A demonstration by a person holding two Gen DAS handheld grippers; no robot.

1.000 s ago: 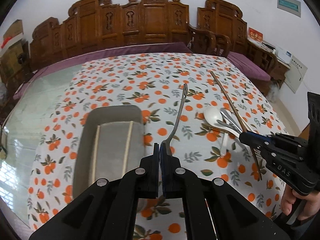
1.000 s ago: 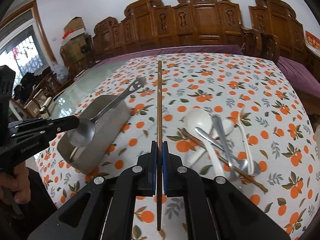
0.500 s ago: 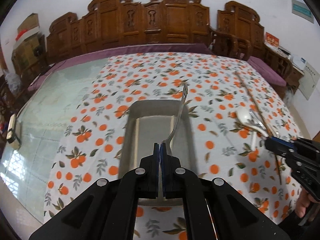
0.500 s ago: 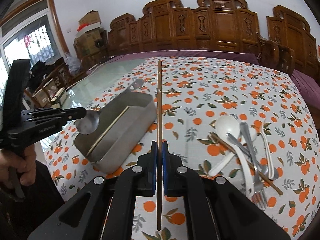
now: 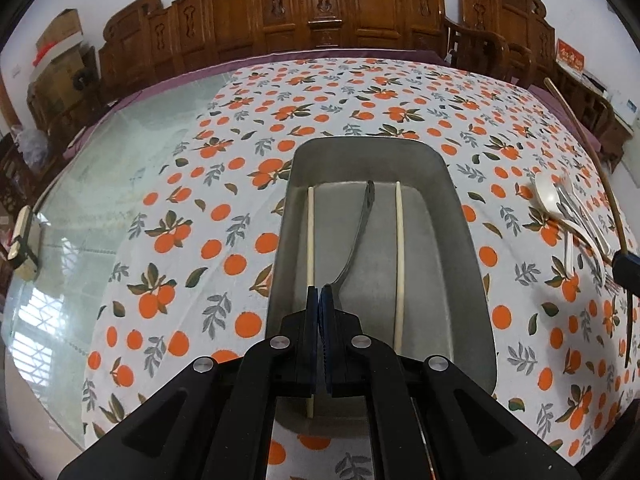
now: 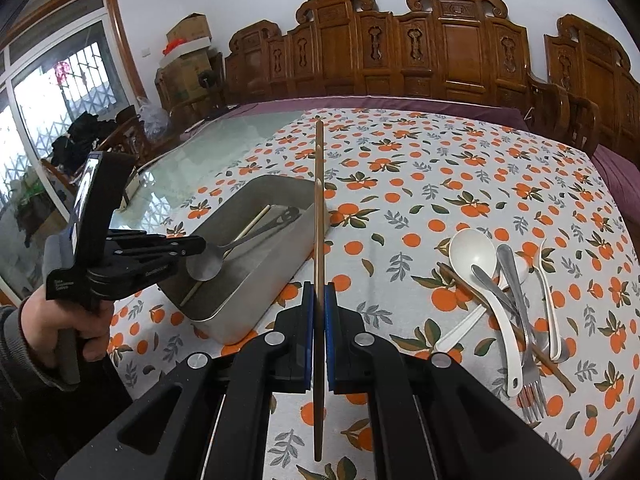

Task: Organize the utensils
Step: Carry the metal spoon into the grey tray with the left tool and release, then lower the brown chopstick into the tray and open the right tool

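Note:
My left gripper (image 5: 320, 300) is shut on a metal spoon (image 5: 362, 224) by its bowl end and holds it over the grey metal tray (image 5: 460, 216), handle pointing into it. The right wrist view shows the left gripper (image 6: 200, 246), the spoon (image 6: 224, 254) and the tray (image 6: 280, 256). Two pale chopsticks (image 5: 399, 248) lie in the tray. My right gripper (image 6: 319, 300) is shut on a brown chopstick (image 6: 319, 200), held above the table right of the tray. The pile of loose utensils (image 6: 508, 296) lies at the right.
The pile holds a white ladle spoon (image 6: 472, 252), a fork (image 6: 528, 360), metal spoons and a brown chopstick (image 6: 552, 364). The orange-print cloth (image 6: 440, 184) covers the table's right part; bare glass (image 5: 100, 184) lies left. Carved wooden chairs (image 6: 452, 56) stand behind.
My left gripper has moved left and forward with the spoon, from beside the tray to directly over it, and lower. My right gripper with the chopstick has swung a little toward the tray.

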